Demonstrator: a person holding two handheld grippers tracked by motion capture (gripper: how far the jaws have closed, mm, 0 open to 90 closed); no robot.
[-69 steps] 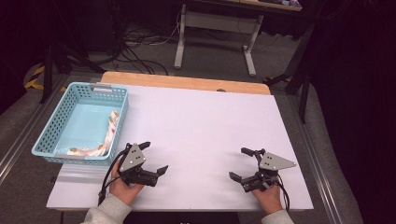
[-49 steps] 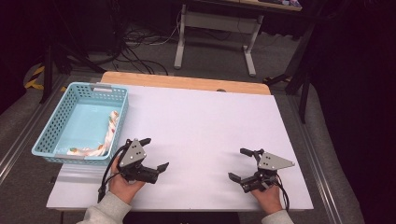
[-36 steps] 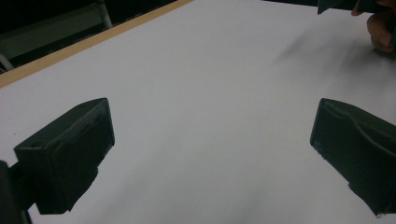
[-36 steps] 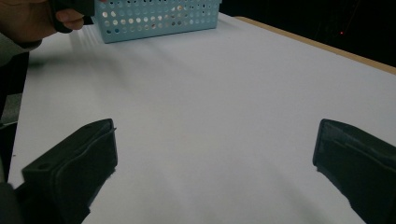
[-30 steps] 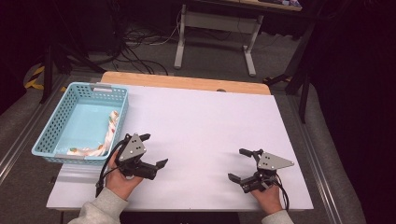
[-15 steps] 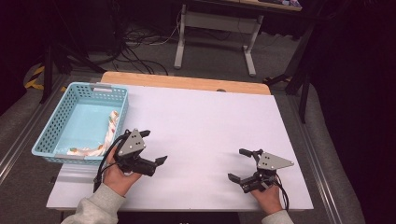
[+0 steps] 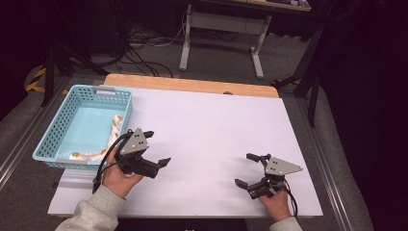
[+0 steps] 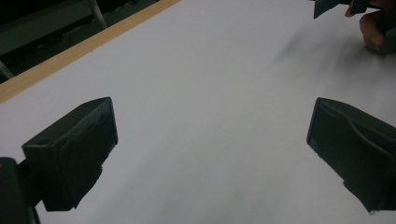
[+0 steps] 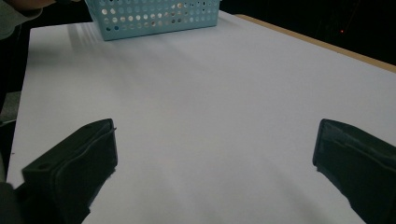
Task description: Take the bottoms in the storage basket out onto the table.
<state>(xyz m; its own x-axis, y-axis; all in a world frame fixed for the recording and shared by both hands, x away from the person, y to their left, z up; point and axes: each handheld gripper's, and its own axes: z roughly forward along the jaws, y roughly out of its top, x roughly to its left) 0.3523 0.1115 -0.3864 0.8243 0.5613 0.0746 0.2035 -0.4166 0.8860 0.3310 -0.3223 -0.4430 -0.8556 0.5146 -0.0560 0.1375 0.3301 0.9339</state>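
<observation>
My left gripper (image 7: 158, 147) is held open just above the white table sheet (image 7: 211, 125), close to the right side of a light blue basket (image 7: 98, 90). In the left gripper view its black jaws stand wide apart with only bare sheet between them (image 8: 212, 140). My right gripper (image 7: 244, 169) is open near the front right of the sheet, and nothing lies between its jaws (image 9: 212, 158). A strip of patterned cloth (image 7: 115, 126) lies inside the basket along its right wall and front.
The basket (image 9: 154, 16) shows far off in the right gripper view, with a grey sleeve (image 9: 18, 9) beside it. A wooden table edge (image 7: 192, 85) runs along the back. Metal rails flank the table. Desk legs and cables stand on the floor behind.
My left gripper has moved away from the front edge, forward and slightly right, ending beside the basket's right wall. The right gripper has stayed almost still. Both remain open.
</observation>
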